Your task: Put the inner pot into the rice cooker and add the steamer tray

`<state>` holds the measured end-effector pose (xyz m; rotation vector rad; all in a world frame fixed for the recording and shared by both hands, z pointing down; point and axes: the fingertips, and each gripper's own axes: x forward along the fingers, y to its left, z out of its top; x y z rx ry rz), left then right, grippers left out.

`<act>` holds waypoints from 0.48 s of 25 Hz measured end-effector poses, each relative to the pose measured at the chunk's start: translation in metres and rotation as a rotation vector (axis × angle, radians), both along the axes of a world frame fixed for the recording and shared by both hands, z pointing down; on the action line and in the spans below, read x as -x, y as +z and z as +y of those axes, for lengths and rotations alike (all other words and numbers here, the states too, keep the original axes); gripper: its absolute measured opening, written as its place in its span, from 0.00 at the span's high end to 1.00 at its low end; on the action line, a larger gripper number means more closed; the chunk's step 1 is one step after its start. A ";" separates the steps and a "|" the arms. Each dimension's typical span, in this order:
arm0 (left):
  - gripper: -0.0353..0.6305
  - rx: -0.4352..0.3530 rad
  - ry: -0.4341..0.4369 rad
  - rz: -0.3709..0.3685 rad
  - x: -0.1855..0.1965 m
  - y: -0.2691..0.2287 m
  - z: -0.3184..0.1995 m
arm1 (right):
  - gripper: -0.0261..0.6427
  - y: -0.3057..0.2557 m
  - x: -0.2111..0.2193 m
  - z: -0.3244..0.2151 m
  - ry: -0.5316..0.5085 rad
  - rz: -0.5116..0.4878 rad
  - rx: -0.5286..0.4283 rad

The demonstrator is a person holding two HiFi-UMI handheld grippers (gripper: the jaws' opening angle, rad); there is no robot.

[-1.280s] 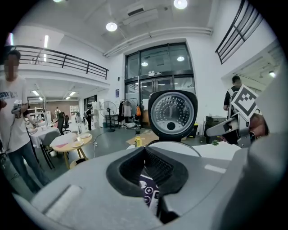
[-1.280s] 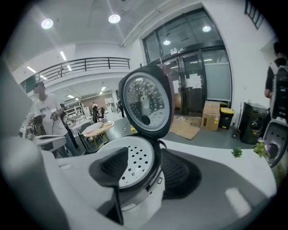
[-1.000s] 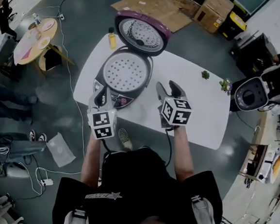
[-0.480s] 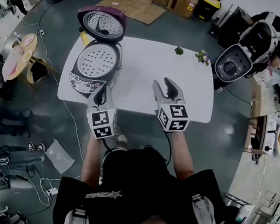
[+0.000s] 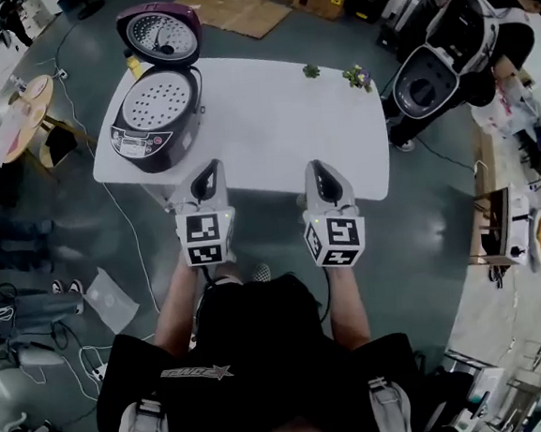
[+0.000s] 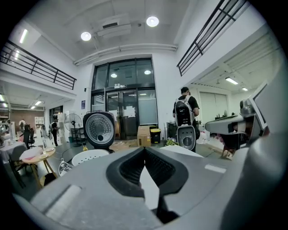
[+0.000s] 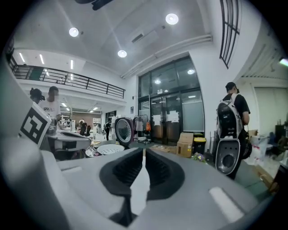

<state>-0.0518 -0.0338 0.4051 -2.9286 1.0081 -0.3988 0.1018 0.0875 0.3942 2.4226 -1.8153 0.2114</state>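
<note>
Head view: the purple-and-silver rice cooker (image 5: 142, 142) stands at the far left corner of the white rounded table (image 5: 272, 125), its domed purple lid (image 5: 158, 32) raised. The white perforated steamer tray (image 5: 157, 100) lies level in its mouth and hides the inner pot, which is judged to sit beneath it. Loading therefore appears complete, and the step in hand is judged to be a clean retreat: keep both tools low, empty and well clear of the cooker, so that nothing nudges the seated tray. The left gripper (image 5: 207, 169) and right gripper (image 5: 321, 170) hover side by side at the table's near edge, well apart from the cooker. The bare forearms run parallel, the tools nearly level and pointing away from the body. Left gripper view: the ribbed pads are pressed together with nothing between them; lid and tray appear far left. Right gripper view: the jaws have just been closing and now stand almost together, empty, with only bare table showing through the slit between them.
</note>
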 end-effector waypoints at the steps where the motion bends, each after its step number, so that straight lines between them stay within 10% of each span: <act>1: 0.93 0.000 0.013 0.000 -0.002 0.000 0.008 | 0.93 0.001 0.001 0.009 0.006 0.005 -0.001; 12: 0.93 -0.008 0.074 -0.006 -0.009 -0.001 0.051 | 0.95 0.004 0.008 0.055 0.045 0.009 -0.003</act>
